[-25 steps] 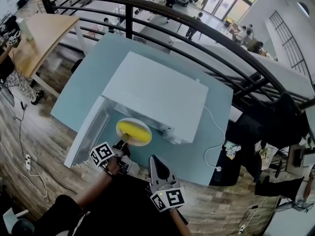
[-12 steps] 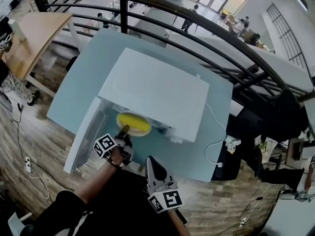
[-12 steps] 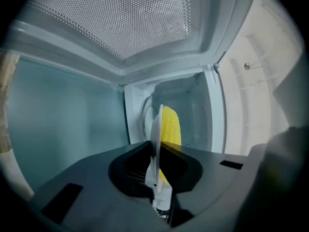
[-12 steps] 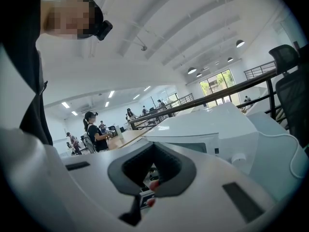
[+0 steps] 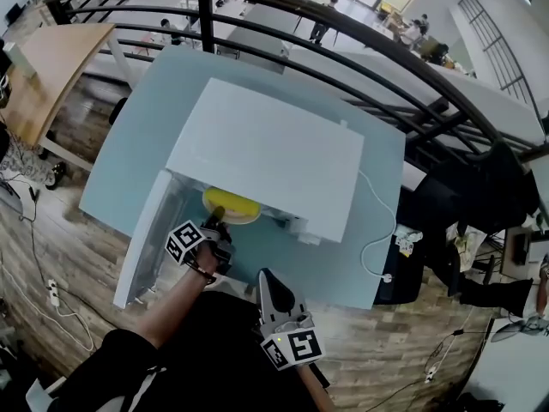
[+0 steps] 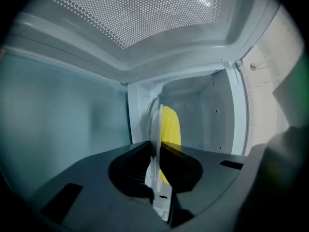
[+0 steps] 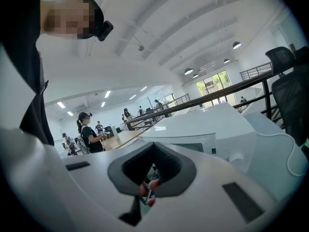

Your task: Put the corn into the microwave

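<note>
Hinged white microwave door (image 5: pixel 147 239) is seen open at left. Left gripper (image 6: pixel 157 178) is clamped on the rim of a round white plate (image 6: pixel 155 124). Yellow corn cob (image 6: pixel 170 127) is carried on it, inside the white box microwave (image 5: pixel 266 157). Right gripper (image 7: pixel 147 192) is held closed, empty, nearest.

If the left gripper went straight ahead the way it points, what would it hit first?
Likely the back wall of the microwave: the left gripper, shut on the plate of corn, points into the cavity. Depth is unclear.
</note>
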### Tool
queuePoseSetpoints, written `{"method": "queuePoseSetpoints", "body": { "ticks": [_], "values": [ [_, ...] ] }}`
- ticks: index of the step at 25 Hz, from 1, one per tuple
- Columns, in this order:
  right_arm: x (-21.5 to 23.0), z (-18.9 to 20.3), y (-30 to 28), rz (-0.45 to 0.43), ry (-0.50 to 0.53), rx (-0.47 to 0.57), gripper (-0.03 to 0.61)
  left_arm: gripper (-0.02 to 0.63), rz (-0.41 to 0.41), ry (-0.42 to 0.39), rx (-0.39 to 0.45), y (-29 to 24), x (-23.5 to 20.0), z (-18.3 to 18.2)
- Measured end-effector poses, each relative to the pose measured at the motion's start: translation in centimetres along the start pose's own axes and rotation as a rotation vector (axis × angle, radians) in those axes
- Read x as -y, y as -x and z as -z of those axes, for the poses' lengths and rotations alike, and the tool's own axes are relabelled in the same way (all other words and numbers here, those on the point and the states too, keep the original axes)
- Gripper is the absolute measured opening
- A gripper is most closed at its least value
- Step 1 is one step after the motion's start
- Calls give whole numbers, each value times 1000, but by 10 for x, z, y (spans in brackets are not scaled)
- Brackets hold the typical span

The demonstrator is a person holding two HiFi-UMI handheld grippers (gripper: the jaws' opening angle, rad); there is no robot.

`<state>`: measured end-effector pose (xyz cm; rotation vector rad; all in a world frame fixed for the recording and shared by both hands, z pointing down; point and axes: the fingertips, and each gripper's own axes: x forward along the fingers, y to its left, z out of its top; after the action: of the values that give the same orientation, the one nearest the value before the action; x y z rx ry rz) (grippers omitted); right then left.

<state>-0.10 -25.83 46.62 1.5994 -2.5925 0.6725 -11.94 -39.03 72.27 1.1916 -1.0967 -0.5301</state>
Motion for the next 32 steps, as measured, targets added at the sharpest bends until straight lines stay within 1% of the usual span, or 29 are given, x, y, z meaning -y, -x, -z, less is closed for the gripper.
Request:
{"method": "queuePoseSetpoints", "body": {
  "ticks": [7,12,18,23,28,32],
  "values": [
    [0,3,-2,10,0,-11,9,32,-19,5,2,-15,-5,-5],
    [6,3,0,19,-12,-9,9,32,-31,30,15,-23,-6,-4],
    [8,5,1,20,-22,-10,9,32,-53,24,34,-29,-7,-8],
    [12,4,3,31,-44,-5,9,32,-78,-16,28,-34,-9,-9],
    [13,7,2,32,-57,-10,9,32,-71,-61,11,-39,-5,-7],
    [14,9,2,34,-65,-15,9,46,-82,-120,1,-39,-6,-6]
  ]
}}
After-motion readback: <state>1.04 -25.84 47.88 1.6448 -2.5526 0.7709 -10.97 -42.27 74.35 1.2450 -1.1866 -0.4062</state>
